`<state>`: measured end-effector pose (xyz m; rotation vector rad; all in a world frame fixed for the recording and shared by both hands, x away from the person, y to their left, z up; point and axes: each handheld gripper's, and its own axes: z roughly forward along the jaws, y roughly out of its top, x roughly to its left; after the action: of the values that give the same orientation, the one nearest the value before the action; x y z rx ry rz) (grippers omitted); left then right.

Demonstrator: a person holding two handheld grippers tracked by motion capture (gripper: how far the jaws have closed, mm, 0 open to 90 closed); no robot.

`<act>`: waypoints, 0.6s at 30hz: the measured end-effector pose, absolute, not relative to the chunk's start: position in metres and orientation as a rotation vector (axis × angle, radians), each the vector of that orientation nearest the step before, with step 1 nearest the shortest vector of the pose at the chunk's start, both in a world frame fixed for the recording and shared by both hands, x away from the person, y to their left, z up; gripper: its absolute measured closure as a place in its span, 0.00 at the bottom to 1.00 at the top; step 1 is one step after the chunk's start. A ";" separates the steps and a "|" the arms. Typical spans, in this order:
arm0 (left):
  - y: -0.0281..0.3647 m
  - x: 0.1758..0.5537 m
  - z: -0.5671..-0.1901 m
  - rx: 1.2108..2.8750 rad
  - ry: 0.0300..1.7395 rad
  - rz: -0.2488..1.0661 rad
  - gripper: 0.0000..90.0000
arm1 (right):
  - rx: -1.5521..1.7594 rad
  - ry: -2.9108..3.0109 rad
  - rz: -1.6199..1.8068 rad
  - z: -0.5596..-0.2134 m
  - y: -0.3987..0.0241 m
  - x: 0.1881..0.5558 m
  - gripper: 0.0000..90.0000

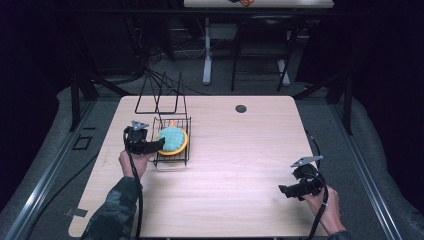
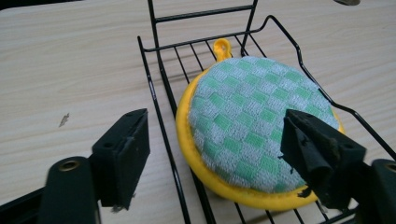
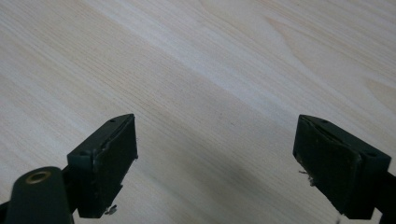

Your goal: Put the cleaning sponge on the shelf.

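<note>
A round pad (image 1: 171,140) with green and grey checks and a yellow rim lies flat in a low black wire rack (image 1: 172,164) on the left half of the wooden table (image 1: 240,150). My left gripper (image 1: 157,145) reaches in from the rack's left side. In the left gripper view its jaws stand wide apart, and the left gripper (image 2: 217,126) straddles the rack's side wire (image 2: 154,93) and the near part of the pad (image 2: 252,126) without pressing on it. My right gripper (image 1: 282,189) rests low at the front right, and the right gripper (image 3: 215,135) is open over bare wood.
A tall wire frame (image 1: 157,95) rises at the back of the rack. A small dark round hole (image 1: 241,108) sits near the table's far edge. Beyond the table stand dark legs and cables, and another table top (image 1: 257,3) farther off.
</note>
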<state>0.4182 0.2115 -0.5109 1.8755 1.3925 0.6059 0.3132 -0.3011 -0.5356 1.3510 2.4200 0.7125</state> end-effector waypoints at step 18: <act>0.221 0.394 -0.500 1.923 1.377 0.547 0.07 | 1.304 2.437 0.693 -0.535 -0.298 0.311 0.14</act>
<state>0.3943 0.2213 -0.5004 1.9230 1.3767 0.5467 0.3113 -0.2981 -0.5347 1.3038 2.4365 0.6930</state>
